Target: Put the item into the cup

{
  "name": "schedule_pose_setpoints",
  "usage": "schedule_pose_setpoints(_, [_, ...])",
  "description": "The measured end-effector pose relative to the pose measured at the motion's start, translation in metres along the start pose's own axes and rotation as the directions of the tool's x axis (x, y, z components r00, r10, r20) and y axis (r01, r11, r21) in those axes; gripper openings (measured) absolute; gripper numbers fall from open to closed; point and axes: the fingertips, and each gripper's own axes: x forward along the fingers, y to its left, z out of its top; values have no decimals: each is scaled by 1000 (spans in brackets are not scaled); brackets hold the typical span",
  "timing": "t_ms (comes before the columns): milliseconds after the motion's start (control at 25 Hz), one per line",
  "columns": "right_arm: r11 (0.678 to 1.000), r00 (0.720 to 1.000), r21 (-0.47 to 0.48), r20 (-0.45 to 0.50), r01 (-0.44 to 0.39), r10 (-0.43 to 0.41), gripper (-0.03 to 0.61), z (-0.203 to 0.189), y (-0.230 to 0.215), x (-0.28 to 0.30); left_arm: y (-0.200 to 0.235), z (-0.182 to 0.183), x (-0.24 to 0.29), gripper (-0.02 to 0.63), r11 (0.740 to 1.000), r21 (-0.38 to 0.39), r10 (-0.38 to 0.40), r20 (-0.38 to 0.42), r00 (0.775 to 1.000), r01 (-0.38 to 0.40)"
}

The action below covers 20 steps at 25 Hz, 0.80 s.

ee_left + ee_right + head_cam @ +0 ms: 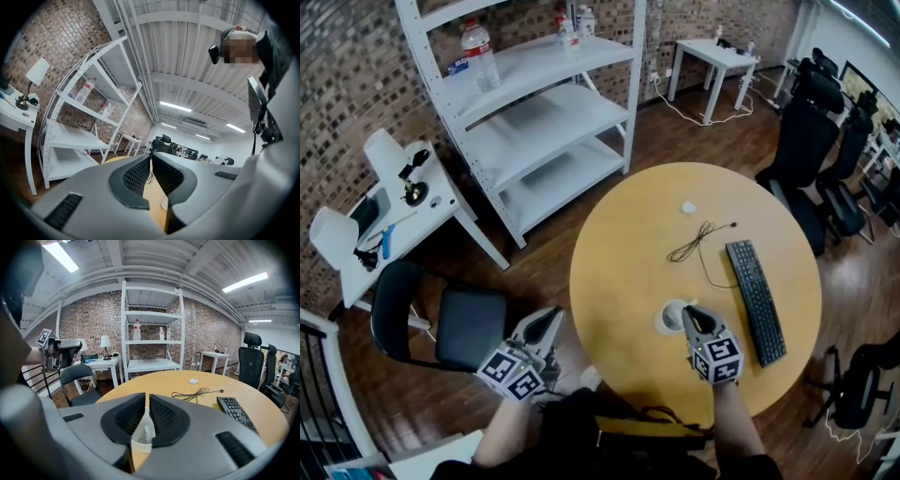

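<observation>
We see the right gripper (pixel 147 397) right above the white cup (pixel 668 318), which stands near the front of the round wooden table (pixel 623 234). Its jaws are slightly apart and grip nothing; through the narrow gap we look down into the cup. A small white item (pixel 148 431) lies inside the cup, below the pads and not pressed by them.

The left gripper (pixel 551 317) hangs off the table's left edge, over the floor near a black chair (pixel 441 323). Its jaw tips are together and we see nothing between them.

On the table beyond the cup we note a black keyboard (pixel 756 300) to the right, a loose black cable (pixel 701 239) and a small white object (pixel 688 207) further back. A white shelf unit (pixel 534 103) stands behind.
</observation>
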Motion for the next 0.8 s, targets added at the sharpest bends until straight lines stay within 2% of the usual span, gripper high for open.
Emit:
schedule_pose_setpoints(200, [1000,998,9,55,20,-21,34,16,-1,-6,2,-5,3,11,1000,-9,-22,-11,1000,22])
schedule_pose_setpoints(440, [995,982,40,162,86,-92,34,35,-17,-36,-9,1,26,11,995,17,-102,-21,995,102])
schedule_pose_setpoints(640, [975,931,118,294,189,-216,34,43,-49,-86,-32,7,58,11,980,53,-190,-34,981,191])
schedule_pose_setpoints(800, [941,885,184,327,284,-331,32,37,-71,-134,-54,1,81,11,962,57,-264,-55,963,267])
